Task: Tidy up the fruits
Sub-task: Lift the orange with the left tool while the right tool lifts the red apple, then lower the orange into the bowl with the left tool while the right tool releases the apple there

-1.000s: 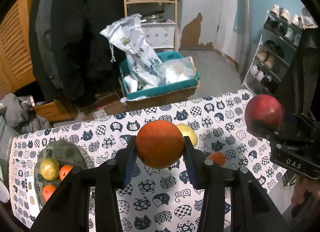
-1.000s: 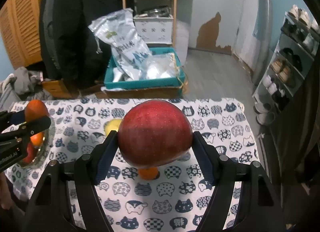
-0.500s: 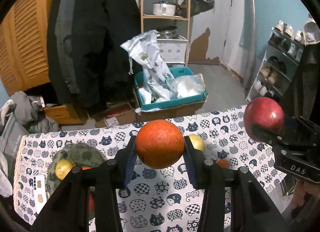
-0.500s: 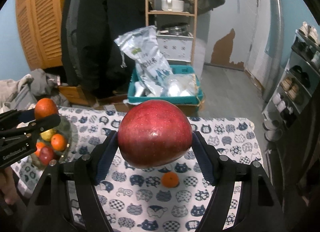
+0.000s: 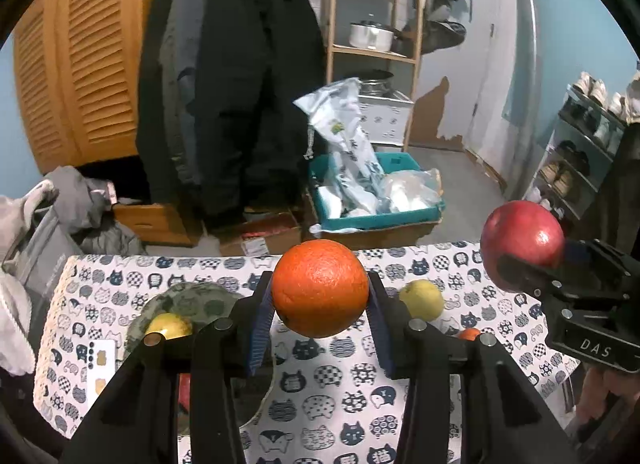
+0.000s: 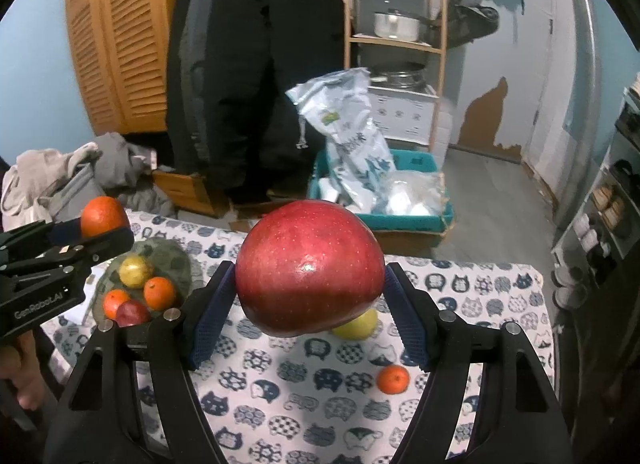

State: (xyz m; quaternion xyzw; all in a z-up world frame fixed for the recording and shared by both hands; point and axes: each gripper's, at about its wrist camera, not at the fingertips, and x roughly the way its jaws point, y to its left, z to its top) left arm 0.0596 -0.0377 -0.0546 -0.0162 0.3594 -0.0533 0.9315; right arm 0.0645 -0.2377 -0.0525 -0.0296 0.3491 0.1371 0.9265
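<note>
My left gripper (image 5: 320,318) clamping an orange (image 5: 320,288), my right gripper (image 6: 308,300) clamping a red apple (image 6: 308,266), both above the cat-print tablecloth (image 6: 288,396), green plate (image 6: 176,260) holding fruit.

Glossy smooth apple (image 6: 308,268), dimpled matt orange (image 5: 320,288) — printed cloth tablecloth (image 6: 460,288), slatted wooden doors (image 5: 80,64).

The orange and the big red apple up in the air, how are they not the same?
The orange is bright orange with bumpy skin; the red apple is dark red, smooth and shiny. The orange is round like a ball; the apple is wider and squatter. The orange sits in the left gripper; the apple sits in the right gripper, whose jaws stand wider. Both are held above the cat-print tablecloth.
</note>
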